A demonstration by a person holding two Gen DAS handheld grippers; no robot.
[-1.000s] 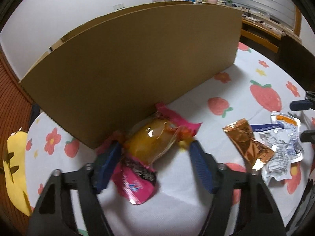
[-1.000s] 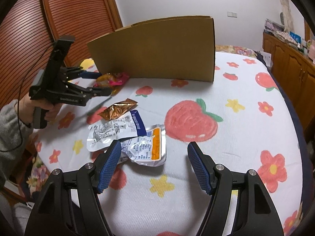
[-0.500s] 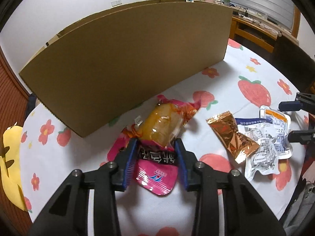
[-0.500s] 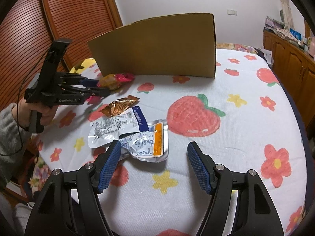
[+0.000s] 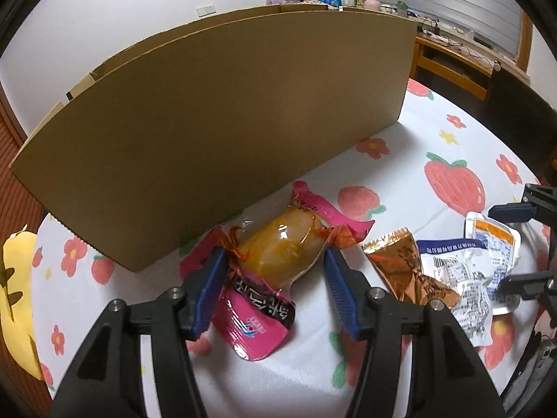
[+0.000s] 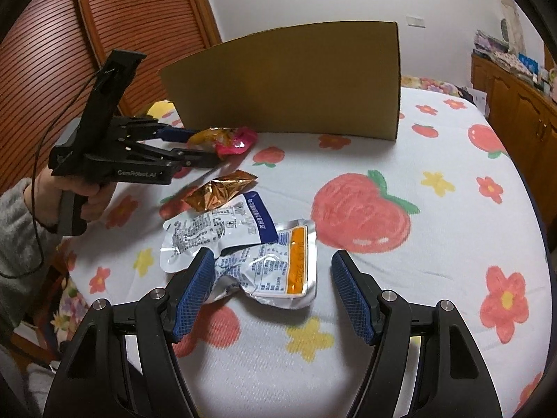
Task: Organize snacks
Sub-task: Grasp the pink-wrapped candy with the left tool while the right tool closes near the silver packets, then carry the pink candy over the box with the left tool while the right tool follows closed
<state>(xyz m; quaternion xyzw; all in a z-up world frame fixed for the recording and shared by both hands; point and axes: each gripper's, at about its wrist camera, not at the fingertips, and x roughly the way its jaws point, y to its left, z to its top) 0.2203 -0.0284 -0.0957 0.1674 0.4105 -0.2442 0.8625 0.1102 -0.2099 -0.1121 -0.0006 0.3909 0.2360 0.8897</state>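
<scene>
My left gripper (image 5: 275, 289) is shut on a pink snack pack with an orange-yellow piece inside (image 5: 282, 250) and holds it above the cloth in front of the cardboard box (image 5: 216, 139). From the right wrist view the left gripper (image 6: 195, 146) holds that pack (image 6: 222, 139) beside the box (image 6: 296, 87). A copper foil packet (image 6: 219, 191), a white and blue pouch (image 6: 216, 226) and a white and orange pouch (image 6: 275, 264) lie on the cloth. My right gripper (image 6: 271, 292) is open just above the white and orange pouch.
The table has a white cloth with strawberries and flowers (image 6: 400, 209). A slatted wooden door (image 6: 69, 35) stands at the left. Wooden cabinets (image 6: 522, 104) line the right. A yellow cushion (image 5: 17, 296) lies at the table's left edge.
My left gripper closed on the pink snack pack, which lay by the box, and lifted it off the cloth. My right gripper stayed open and barely moved.
</scene>
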